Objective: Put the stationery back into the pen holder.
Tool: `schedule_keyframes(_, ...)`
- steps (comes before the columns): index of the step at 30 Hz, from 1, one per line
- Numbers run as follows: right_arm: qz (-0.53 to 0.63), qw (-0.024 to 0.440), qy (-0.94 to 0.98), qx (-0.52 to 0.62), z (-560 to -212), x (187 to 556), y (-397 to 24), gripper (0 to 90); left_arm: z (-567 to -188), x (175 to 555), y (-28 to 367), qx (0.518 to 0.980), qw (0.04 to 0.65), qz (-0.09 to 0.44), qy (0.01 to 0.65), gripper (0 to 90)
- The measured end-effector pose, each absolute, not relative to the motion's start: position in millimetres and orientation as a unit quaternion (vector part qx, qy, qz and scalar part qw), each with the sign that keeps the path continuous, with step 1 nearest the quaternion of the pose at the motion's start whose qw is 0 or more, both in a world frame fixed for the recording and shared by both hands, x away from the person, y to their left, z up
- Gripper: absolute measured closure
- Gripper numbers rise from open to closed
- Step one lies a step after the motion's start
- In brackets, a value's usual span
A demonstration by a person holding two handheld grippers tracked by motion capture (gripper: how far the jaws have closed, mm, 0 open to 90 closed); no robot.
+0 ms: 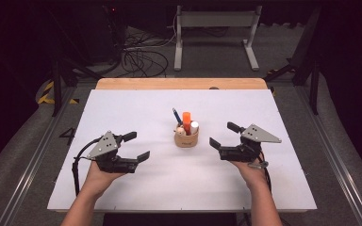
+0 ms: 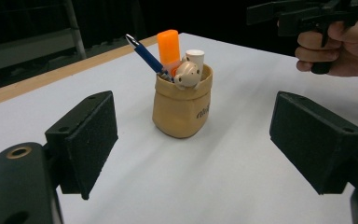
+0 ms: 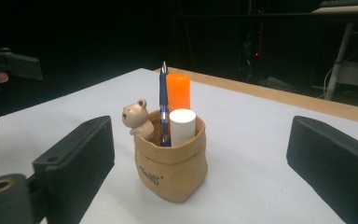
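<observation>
A table (image 1: 122, 179) with a white top and a bare wooden strip (image 1: 181, 84) along its far edge carries the things. Near the middle of the white surface stands a small tan pouch-like holder (image 1: 186, 139), upright, its base resting directly on the top. The holder's sides are soft and slightly creased.

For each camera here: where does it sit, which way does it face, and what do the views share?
High view: above the person's side, facing forward and down on the white table; both forearms, left tongs, right tongs.
Left gripper view: rides the left tongs, facing the pouch.
Right gripper view: rides the right tongs, facing it oppositely.
Shared: the pouch.
</observation>
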State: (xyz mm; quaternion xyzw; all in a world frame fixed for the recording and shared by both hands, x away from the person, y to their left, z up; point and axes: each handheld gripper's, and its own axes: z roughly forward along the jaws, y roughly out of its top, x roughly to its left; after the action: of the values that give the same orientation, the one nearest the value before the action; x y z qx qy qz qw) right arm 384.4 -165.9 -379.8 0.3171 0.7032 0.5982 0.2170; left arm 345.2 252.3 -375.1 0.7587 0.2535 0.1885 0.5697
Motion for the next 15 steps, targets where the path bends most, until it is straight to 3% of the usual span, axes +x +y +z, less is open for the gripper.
schedule_keyframes(15,0.587,0.222,0.701,0.338,-382.1,381.7,-189.7,2.2,-372.9,344.9,257.1,0.758,0.57,0.19,0.255,15.2)
